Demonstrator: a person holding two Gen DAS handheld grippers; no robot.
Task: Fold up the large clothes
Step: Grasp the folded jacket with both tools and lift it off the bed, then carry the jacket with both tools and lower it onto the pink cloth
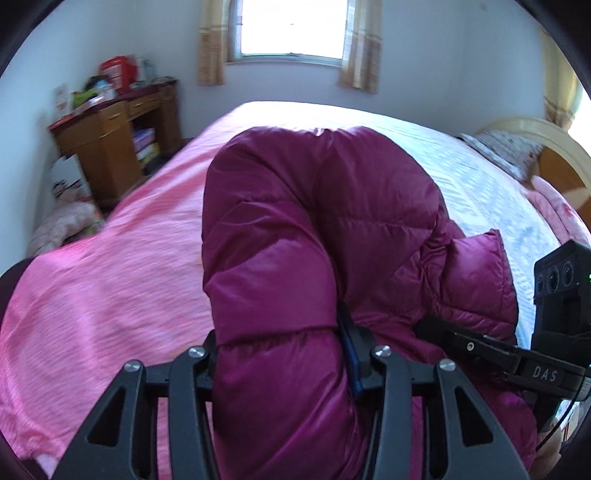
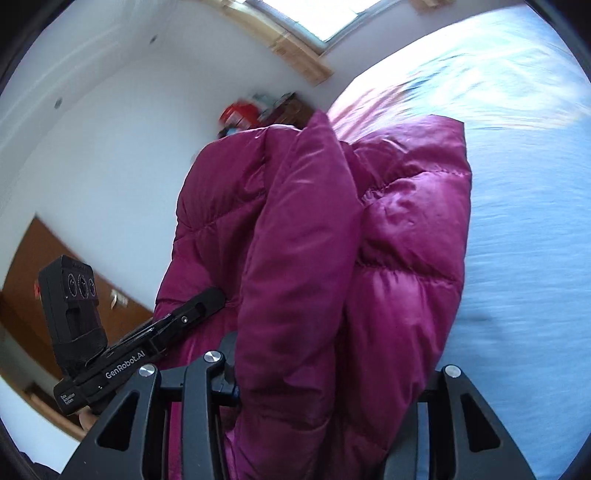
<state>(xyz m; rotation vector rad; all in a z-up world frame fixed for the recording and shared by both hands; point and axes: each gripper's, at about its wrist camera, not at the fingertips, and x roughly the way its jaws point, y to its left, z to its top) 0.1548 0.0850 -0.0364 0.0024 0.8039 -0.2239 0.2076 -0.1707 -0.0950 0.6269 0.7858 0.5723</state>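
Note:
A puffy magenta down jacket is lifted in a bunch over the bed. My left gripper is shut on a thick padded fold of it, and the fabric bulges up between the fingers. In the right wrist view, my right gripper is likewise shut on another thick fold of the jacket. The two grippers hold it close together: the right gripper shows at the left wrist view's right edge, and the left gripper shows at the lower left of the right wrist view. The fingertips are buried in fabric.
Under the jacket lies a bed with a pink cover and a pale sheet. A pillow and a curved headboard sit at the right. A wooden desk with boxes stands at the left wall, below a window.

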